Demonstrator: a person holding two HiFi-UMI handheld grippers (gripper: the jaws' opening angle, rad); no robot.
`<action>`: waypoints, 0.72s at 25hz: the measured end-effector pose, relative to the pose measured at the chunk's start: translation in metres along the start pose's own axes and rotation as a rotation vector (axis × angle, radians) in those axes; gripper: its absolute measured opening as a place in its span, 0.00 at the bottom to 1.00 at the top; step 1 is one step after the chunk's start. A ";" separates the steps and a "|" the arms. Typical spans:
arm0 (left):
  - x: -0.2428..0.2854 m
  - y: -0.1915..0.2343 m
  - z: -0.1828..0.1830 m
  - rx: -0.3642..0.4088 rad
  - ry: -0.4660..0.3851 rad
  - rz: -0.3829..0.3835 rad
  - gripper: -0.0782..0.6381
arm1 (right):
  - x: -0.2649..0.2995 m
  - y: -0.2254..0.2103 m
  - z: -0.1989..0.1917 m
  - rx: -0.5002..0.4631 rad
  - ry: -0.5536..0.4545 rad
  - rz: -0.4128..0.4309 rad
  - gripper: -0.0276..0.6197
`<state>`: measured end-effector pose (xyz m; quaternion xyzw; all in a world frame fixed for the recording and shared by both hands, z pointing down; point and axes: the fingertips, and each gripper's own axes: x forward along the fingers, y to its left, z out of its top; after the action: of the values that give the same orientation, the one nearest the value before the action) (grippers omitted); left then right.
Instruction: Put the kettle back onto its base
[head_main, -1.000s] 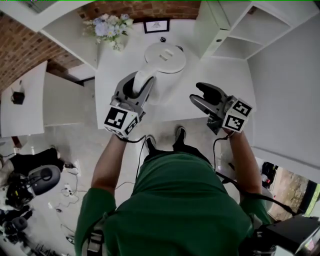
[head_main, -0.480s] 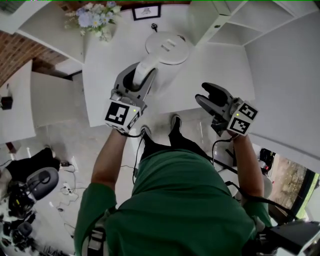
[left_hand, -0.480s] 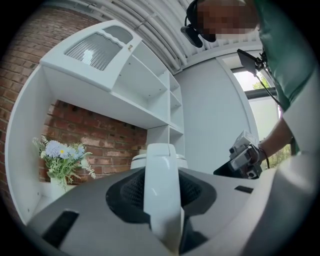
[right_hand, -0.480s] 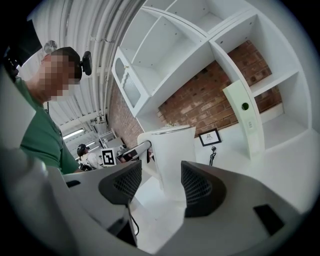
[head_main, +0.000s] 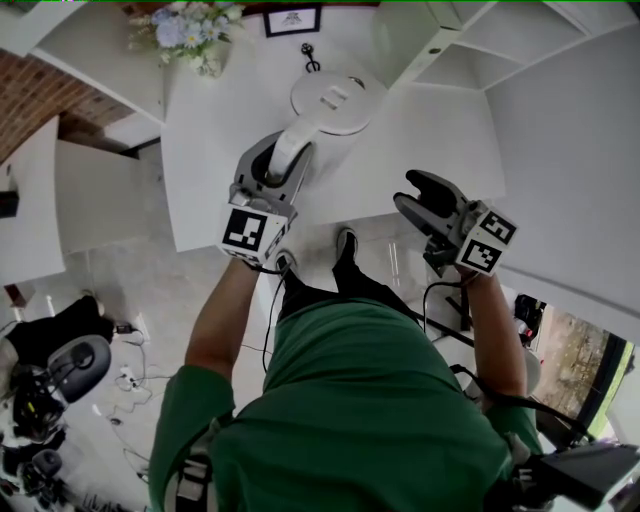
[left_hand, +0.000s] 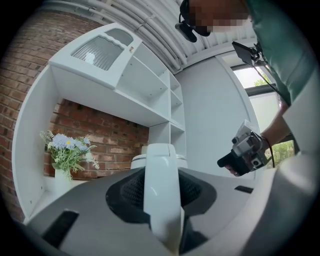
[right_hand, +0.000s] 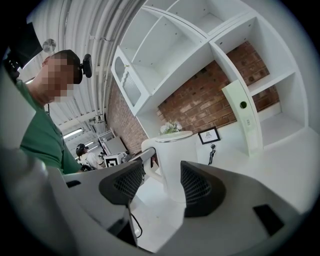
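Trainee: Kettle (head_main: 338, 100) first. Where is it?

Coach: Upright over the white counter (head_main: 430, 130), lid up. The left gripper (head_main: 275, 165) has its jaws clamped narrow on the white handle (head_main: 290, 145). I can't find the base. From above the kettle's body covers that spot, and in the right gripper view that gripper's own jaws hide the kettle's foot. So I can't tell whether it is seated.

Trainee: How do I finish it well?

Coach: I'd keep the gripper level so the kettle stays plumb. Lower it straight and slowly, and let the bottom find the centre of the base. Don't let go until the weight rests there without rocking. Mind the cord (head_main: 312, 62) behind it.

Trainee: And the right gripper (head_main: 418, 195)?

Coach: Jaws wide, nothing between them, well clear of the kettle to the right.

Trainee: What's different from a second ago?

Coach: The grip on the handle is the same. The left gripper and kettle look a touch lower, and the right gripper has drifted slightly further right. The flowers (head_main: 188, 30) now sit at the top edge of the head view, so the head has shifted too.
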<state>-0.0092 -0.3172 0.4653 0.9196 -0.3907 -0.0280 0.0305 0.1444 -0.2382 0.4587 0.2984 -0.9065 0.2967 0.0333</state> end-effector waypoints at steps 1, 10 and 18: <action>-0.002 -0.001 -0.002 0.002 -0.011 0.001 0.30 | 0.001 0.001 -0.001 0.002 -0.001 0.001 0.44; -0.010 0.008 -0.010 0.031 -0.022 0.037 0.30 | 0.016 0.010 -0.010 0.025 0.008 0.028 0.43; -0.031 0.015 -0.022 0.041 0.046 0.025 0.30 | 0.021 0.018 -0.011 0.040 -0.022 0.030 0.42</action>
<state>-0.0400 -0.3042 0.4889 0.9155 -0.4017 0.0015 0.0208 0.1158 -0.2311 0.4636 0.2887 -0.9051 0.3119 0.0127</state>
